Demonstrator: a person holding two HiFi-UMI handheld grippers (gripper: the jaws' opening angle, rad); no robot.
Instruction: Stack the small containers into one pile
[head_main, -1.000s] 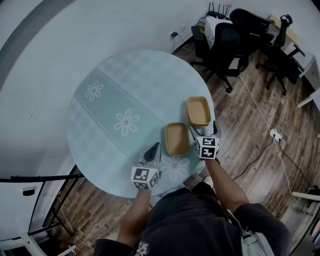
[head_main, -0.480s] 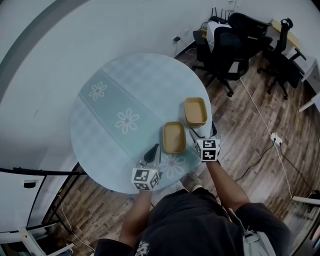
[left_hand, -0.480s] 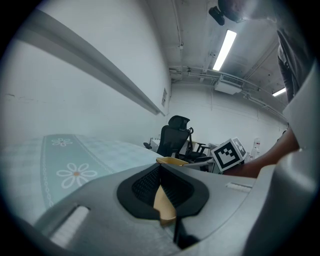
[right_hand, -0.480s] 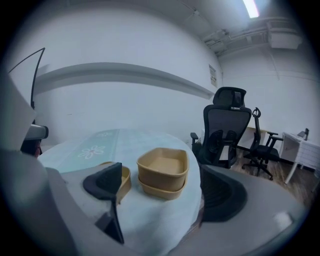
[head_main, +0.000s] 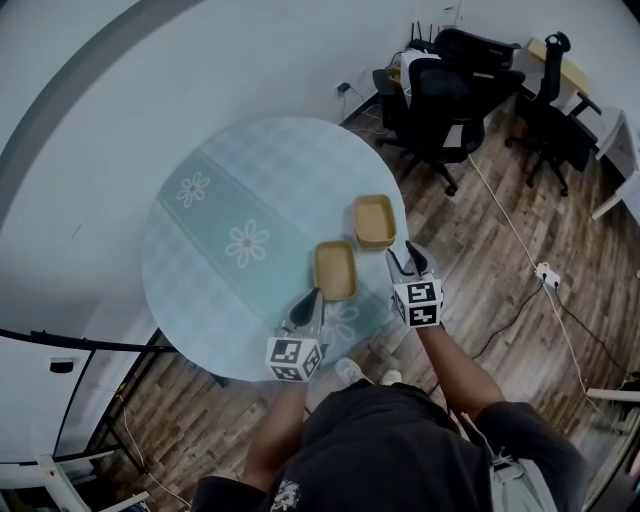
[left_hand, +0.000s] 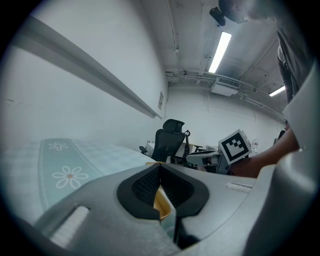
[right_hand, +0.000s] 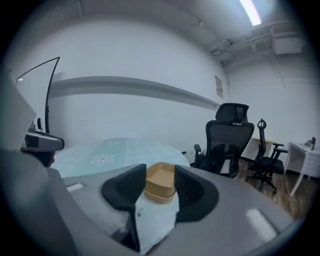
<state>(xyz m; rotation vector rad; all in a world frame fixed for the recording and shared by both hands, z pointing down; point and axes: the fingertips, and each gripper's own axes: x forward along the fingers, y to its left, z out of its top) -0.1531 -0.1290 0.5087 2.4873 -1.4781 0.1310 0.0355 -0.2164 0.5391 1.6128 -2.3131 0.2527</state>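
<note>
Two tan small containers sit on the round table (head_main: 200, 240): one near the front (head_main: 335, 270), one further right (head_main: 373, 222). My left gripper (head_main: 308, 303) hovers just left of the near container with its jaws shut and empty. In the left gripper view, a sliver of that container (left_hand: 161, 202) shows past the left gripper (left_hand: 160, 189). My right gripper (head_main: 408, 262) hangs off the table's right edge, beside the far container. Its jaws have just been closing and stand partly apart, gripping nothing. The right gripper (right_hand: 159, 199) frames the far container (right_hand: 161, 176), which lies ahead of the pads.
The pale blue cloth has a darker stripe with flowers (head_main: 246, 243). Black office chairs (head_main: 435, 85) stand beyond the table on the wooden floor (head_main: 500, 260), where a cable (head_main: 545, 272) runs. A black stand (head_main: 90, 348) stands left of the table.
Both grippers have risen and drawn back slightly from the containers. The right gripper's jaws have narrowed. The containers have not moved on the table.
</note>
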